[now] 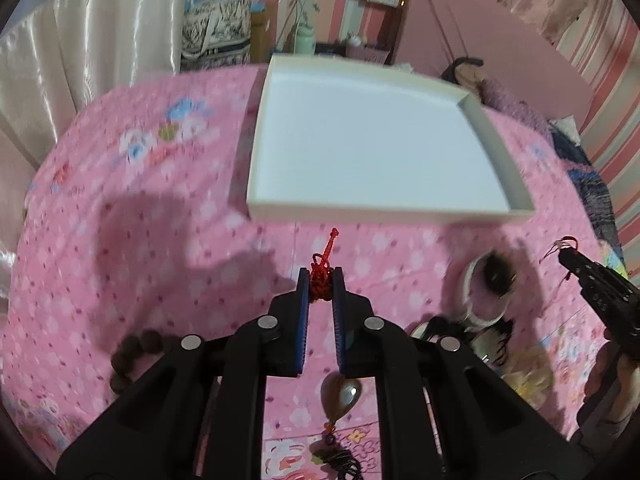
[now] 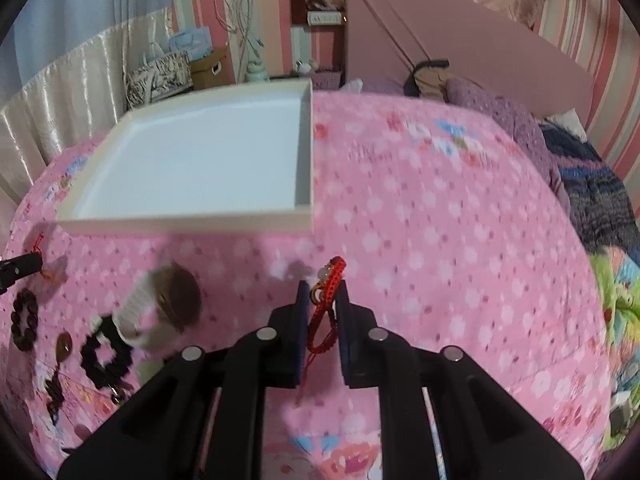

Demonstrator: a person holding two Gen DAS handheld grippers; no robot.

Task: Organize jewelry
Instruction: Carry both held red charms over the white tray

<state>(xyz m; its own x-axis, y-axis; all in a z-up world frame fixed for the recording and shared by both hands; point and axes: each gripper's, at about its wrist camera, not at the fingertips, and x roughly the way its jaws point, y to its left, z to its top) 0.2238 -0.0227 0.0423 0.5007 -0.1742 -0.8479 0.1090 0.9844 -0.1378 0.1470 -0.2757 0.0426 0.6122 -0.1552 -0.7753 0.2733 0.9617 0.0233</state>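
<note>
- Left wrist view: my left tongs (image 1: 321, 286) are clamped on a red knotted cord (image 1: 321, 280), the knot pinched between the two blue-lined tips and a thin red end poking out ahead of them
- Under the left tongs, back between the arms, a grey heart-shaped pendant (image 1: 341, 394) hangs below the pinched cord with a small orange bead and dark cord beneath it; I cannot tell whether it touches the bedspread
- Straight ahead of the left tips, a little beyond them, lies the white tray (image 1: 496, 148) on the pink floral bedspread (image 1: 140, 220); the tray's near wall faces me
- To the left of and behind the tips a brown bead bracelet (image 1: 132, 354) lies on the bedspread, partly hidden by the tong arm
- To the right of the tips sits a blurred round white pot with a dark top (image 1: 486, 288), and near it some dark pieces I cannot make out
- At the far right edge my right tongs (image 1: 572, 258) show, with red thread at their tips
- Right wrist view: my right tongs (image 2: 322, 294) are clamped on a red braided bracelet (image 2: 326, 304), which has pale beads near its top and loops down between the tips
- The white tray (image 2: 188, 224) lies ahead and left of the right tips
- Left of the right tongs lie the pot (image 2: 160, 308), a black scrunchie-like ring (image 2: 106, 354) and the brown bead bracelet (image 2: 25, 322)
</note>
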